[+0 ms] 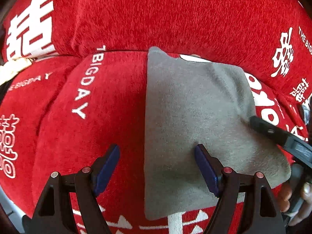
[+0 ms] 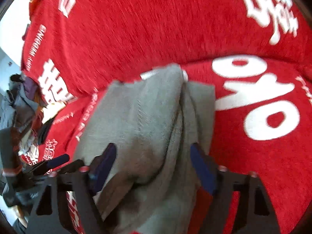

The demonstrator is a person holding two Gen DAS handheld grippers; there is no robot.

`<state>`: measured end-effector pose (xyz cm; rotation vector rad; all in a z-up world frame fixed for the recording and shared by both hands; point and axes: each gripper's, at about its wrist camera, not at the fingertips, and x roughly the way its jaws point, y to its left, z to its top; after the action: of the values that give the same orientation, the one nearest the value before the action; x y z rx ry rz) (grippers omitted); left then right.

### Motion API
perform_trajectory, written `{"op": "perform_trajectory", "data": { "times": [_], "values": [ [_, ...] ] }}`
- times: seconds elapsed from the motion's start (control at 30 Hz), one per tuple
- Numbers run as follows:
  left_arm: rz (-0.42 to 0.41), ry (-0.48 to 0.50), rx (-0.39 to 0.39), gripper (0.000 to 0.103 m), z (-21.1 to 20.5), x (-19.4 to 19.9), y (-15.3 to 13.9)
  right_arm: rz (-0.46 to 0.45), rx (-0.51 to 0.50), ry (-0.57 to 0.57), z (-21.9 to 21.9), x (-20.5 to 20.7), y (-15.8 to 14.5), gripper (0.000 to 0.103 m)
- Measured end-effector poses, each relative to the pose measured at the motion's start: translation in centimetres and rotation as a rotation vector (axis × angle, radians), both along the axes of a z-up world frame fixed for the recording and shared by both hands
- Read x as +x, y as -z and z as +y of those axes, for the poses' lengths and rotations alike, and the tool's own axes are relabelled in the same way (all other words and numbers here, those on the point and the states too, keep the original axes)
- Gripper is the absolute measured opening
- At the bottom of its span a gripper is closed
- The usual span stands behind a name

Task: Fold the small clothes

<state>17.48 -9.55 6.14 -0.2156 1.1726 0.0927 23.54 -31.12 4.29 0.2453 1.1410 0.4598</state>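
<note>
A small grey cloth (image 1: 195, 120) lies on a red sofa cover with white lettering. My left gripper (image 1: 158, 167) is open, its jaws wide apart over the cloth's left edge, holding nothing. The right finger (image 1: 206, 167) rests on the grey fabric. In the right wrist view the same grey cloth (image 2: 148, 120) is rumpled with a raised fold down its middle. My right gripper (image 2: 152, 165) is open, jaws straddling the cloth's near part, not closed on it. The right gripper also shows in the left wrist view (image 1: 276, 134) at the cloth's right edge.
The red cover (image 1: 97, 117) spans the seat and the backrest (image 1: 156, 15). A pile of mixed clothes (image 2: 25, 105) lies at the far left of the sofa. The left gripper shows in the right wrist view (image 2: 56, 161) at lower left.
</note>
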Motion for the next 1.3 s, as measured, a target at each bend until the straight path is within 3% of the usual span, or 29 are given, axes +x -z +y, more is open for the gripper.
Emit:
{"op": "perform_trajectory", "data": {
  "times": [0.07, 0.1, 0.23, 0.3, 0.33, 0.57, 0.67, 0.73, 0.8, 0.87, 0.93, 1.0, 1.1, 1.23, 1.3],
  "values": [
    [-0.010, 0.003, -0.024, 0.080, 0.4, -0.1, 0.3, -0.023, 0.041, -0.017, 0.1, -0.1, -0.2, 0.063],
    [-0.010, 0.007, -0.027, 0.080, 0.6, -0.1, 0.5, -0.025, 0.060, -0.030, 0.0, -0.2, -0.4, 0.051],
    [-0.031, 0.013, -0.053, 0.080, 0.9, -0.5, 0.6, -0.097, 0.031, -0.048, 0.2, -1.0, -1.5, 0.051],
    [-0.033, -0.007, -0.048, 0.097, 1.1, -0.6, 1.0, -0.070, 0.015, -0.053, 0.2, -0.6, -0.8, 0.051],
    [-0.037, -0.022, -0.045, 0.098, 1.4, -0.6, 1.2, -0.055, 0.018, -0.051, 0.1, -0.4, -0.5, 0.051],
    [-0.056, -0.017, -0.106, 0.098, 2.2, -1.3, 1.3, -0.030, 0.042, -0.041, -0.1, -0.2, 0.1, 0.054],
    [-0.034, -0.015, -0.131, 0.098, 1.9, -0.3, 2.0, -0.025, 0.006, -0.063, 1.5, 0.5, 0.7, 0.052],
    [-0.023, -0.013, -0.144, 0.098, 1.6, 0.4, 1.9, -0.023, 0.010, -0.064, 2.0, 1.0, 0.3, 0.022],
    [-0.024, -0.010, -0.139, 0.098, 1.5, 0.7, 1.0, -0.061, 0.038, -0.045, 1.2, 1.0, -1.2, 0.012],
    [-0.051, 0.006, -0.161, 0.098, 1.2, 0.5, -0.2, -0.093, 0.084, -0.040, 0.0, 0.6, -2.4, 0.012],
    [-0.061, 0.027, -0.141, 0.098, 0.5, 0.6, -0.7, -0.090, 0.061, -0.033, -0.9, 0.4, -1.9, 0.012],
    [-0.021, 0.052, -0.118, 0.098, -0.7, 1.1, 0.4, -0.043, 0.014, -0.026, -1.2, 0.7, 0.0, 0.012],
    [0.013, 0.086, -0.134, 0.100, -2.2, 1.1, 2.3, -0.022, 0.090, 0.013, -2.6, 0.8, 1.5, 0.012],
    [0.011, 0.068, -0.136, 0.101, -1.5, 0.4, 1.7, -0.033, 0.074, 0.002, -2.7, 0.6, 0.8, 0.014],
    [-0.009, 0.068, -0.093, 0.101, -1.2, -0.2, 0.9, -0.014, 0.074, 0.018, -3.1, 0.3, 0.1, 0.018]
  ]
}}
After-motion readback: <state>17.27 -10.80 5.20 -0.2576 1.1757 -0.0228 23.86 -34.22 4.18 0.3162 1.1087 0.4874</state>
